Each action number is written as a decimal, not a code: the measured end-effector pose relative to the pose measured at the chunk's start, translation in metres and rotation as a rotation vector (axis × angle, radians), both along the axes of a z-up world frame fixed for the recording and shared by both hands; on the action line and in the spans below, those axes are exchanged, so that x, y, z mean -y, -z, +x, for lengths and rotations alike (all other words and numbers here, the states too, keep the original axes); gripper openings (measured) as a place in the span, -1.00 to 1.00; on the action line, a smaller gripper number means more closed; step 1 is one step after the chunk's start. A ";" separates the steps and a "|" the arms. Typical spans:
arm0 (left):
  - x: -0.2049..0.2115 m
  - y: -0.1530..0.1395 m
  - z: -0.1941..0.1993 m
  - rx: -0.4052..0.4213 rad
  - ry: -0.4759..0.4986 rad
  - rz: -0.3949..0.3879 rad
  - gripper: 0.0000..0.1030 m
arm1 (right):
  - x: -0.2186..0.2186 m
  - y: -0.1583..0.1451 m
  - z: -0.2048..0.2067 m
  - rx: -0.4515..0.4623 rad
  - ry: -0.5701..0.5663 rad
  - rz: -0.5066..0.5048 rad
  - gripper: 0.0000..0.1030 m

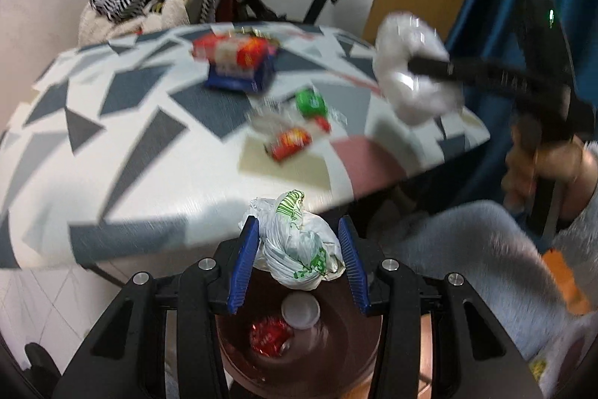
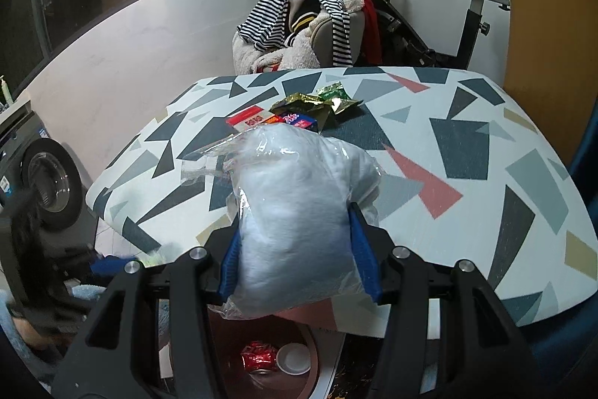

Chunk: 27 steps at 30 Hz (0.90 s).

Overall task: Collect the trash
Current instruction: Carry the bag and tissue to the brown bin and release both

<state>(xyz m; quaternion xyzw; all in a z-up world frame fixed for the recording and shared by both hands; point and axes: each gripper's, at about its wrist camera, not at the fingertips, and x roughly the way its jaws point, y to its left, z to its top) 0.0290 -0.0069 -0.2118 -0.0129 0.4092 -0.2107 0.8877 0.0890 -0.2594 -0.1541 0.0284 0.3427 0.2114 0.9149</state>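
Tools both loaded: left tool [image 1: 299, 242] clenched on knotted plastic bag [image 1: 299, 245] above bin [image 1: 299, 354]; right tool [image 2: 299, 249] grasping clear white-filled bag [image 2: 295, 212] over tabletop [image 2: 467, 174] edge, wrappers [image 2: 317, 103] behind.

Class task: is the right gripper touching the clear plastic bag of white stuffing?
Touching. The right wrist view shows the right gripper with both blue pads pressed into the clear plastic bag, denting its sides.

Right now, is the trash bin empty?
No, the bin already holds a crushed red can and a small white cup at its bottom.
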 end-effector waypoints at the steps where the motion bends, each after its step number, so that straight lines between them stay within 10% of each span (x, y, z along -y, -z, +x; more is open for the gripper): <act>1: 0.002 0.006 -0.001 -0.012 0.003 0.003 -0.16 | 0.000 0.001 -0.001 -0.003 0.000 0.000 0.02; 5: 0.003 0.022 0.003 -0.048 0.012 0.004 -0.13 | 0.001 0.005 -0.003 -0.011 0.002 -0.003 0.02; 9: 0.002 0.024 0.012 -0.049 -0.003 -0.007 0.38 | 0.002 0.007 -0.003 -0.019 0.009 0.001 0.02; 27: -0.039 -0.039 -0.003 0.113 -0.145 -0.014 0.72 | -0.006 0.020 -0.026 -0.049 -0.059 -0.023 0.02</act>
